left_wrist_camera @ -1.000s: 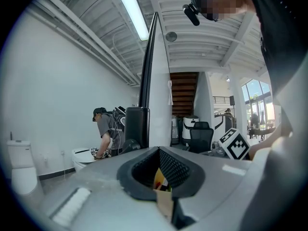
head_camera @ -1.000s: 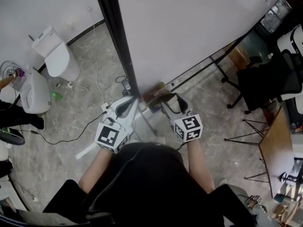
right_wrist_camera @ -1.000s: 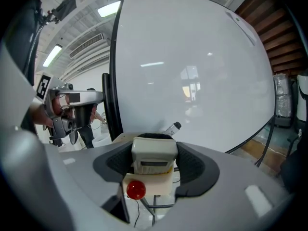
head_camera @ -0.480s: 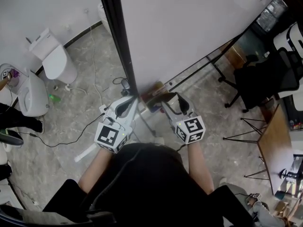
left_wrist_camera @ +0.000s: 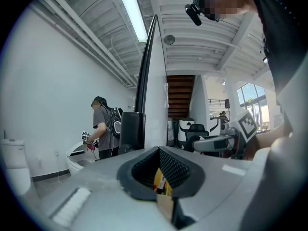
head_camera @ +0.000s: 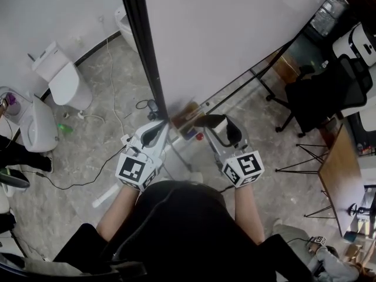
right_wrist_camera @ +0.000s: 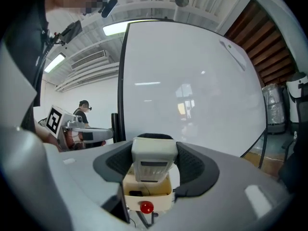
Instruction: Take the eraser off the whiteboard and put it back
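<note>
- Person (head_camera: 176, 228) in dark clothing is standing at the bottom of the head view, with both forearms reaching forward.
- Left hand-held gripper (head_camera: 156, 129) is pointing level beside the black frame (head_camera: 141, 46). Its jaws are standing apart with nothing clamped between them. Its own view shows only a small yellow object, too small to identify, through the gap.
- Marker cube (head_camera: 139, 170) is sitting at the rear of the left hand-held gripper.
- Right hand-held gripper (head_camera: 212, 122) is pointing level at the board. Its jaws are clamping the eraser (right_wrist_camera: 153, 161) by its two long sides.
- The eraser is showing as a pale block with a dark far end, facing the lower part of the whiteboard (right_wrist_camera: 192, 85). Contact with the board cannot be judged.
- Cream tray (right_wrist_camera: 147, 190) is lying directly below the eraser in the right gripper view, with a small red round object (right_wrist_camera: 146, 207) at its near edge.
- The whiteboard is filling the upper middle of the head view, its surface blank and reflecting ceiling lights.
- Cable (head_camera: 76, 172) is trailing over the marbled floor (head_camera: 100, 134) on the left.
- Toilet (head_camera: 64, 78) is standing against the wall at far left.
- Black office chair (head_camera: 329, 98) is standing at far right, with a wooden desk (head_camera: 338, 184) nearer the right edge.
- Second person (left_wrist_camera: 102, 126) is standing in the background by the far wall.
</note>
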`<state>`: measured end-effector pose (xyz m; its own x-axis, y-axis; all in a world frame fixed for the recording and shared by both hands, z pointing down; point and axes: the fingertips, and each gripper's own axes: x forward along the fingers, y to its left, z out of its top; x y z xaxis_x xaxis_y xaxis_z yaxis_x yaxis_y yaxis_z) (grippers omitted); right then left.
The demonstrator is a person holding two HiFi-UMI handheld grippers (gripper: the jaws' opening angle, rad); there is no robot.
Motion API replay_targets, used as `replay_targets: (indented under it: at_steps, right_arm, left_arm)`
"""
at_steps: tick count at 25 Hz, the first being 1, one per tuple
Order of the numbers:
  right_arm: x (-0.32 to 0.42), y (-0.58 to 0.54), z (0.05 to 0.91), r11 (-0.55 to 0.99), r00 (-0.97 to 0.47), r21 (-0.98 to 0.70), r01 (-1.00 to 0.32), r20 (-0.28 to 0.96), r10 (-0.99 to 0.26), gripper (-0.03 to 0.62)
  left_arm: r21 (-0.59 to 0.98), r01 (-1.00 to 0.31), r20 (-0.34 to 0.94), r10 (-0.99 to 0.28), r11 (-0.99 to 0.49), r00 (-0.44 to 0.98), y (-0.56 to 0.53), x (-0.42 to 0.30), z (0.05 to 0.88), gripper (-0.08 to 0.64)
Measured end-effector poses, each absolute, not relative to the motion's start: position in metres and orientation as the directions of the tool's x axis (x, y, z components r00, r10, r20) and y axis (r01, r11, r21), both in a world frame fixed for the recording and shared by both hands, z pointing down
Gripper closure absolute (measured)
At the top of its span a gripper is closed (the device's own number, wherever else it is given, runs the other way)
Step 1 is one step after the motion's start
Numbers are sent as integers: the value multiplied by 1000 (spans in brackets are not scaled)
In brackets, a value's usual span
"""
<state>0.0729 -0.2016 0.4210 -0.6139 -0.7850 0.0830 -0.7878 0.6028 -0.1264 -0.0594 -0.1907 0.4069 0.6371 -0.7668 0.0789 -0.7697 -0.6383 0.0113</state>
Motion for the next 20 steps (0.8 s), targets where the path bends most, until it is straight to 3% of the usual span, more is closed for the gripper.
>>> replay_targets:
  at_steps: [20]
  right_arm:
    - [104, -154, 359, 542, -542, -91, -836, -20, -840, 313]
  left_arm:
    - [11, -753, 79, -750, -658, 657, -178, -60, 403, 554]
